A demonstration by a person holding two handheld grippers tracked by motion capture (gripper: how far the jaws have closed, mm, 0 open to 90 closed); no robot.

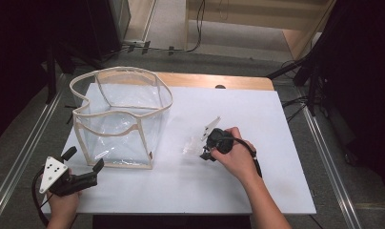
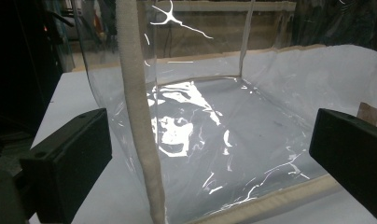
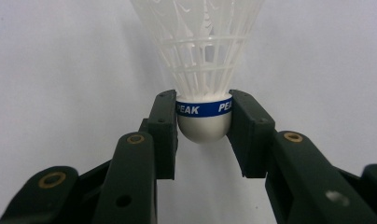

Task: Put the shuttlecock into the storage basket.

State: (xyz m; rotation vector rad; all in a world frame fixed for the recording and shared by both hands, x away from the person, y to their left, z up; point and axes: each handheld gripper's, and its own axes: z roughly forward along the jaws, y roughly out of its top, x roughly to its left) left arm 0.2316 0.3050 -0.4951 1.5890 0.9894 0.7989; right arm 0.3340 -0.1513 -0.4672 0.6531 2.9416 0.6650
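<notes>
High view, left to right: left gripper [image 1: 93, 174] at the table's [image 1: 276, 191] near left corner, jaws apart and holding nothing, aimed at the bag's [image 1: 119, 117] near corner, probably ready to steady it. Bag upright and mouth open on the left half, likely standing so to take something dropped in from above. Just right of it, near the middle, shuttlecock [image 1: 194, 144] low over the table, clamped in the right gripper [image 1: 206, 153]. Left gripper view: bag's seam [image 2: 139, 121] between the wide jaws, untouched. Right gripper view: shuttlecock [image 3: 204, 122] pinched at the cork, across the blue band, skirt pointing away, presumably to spare the thin vanes and give a firm hold.
</notes>
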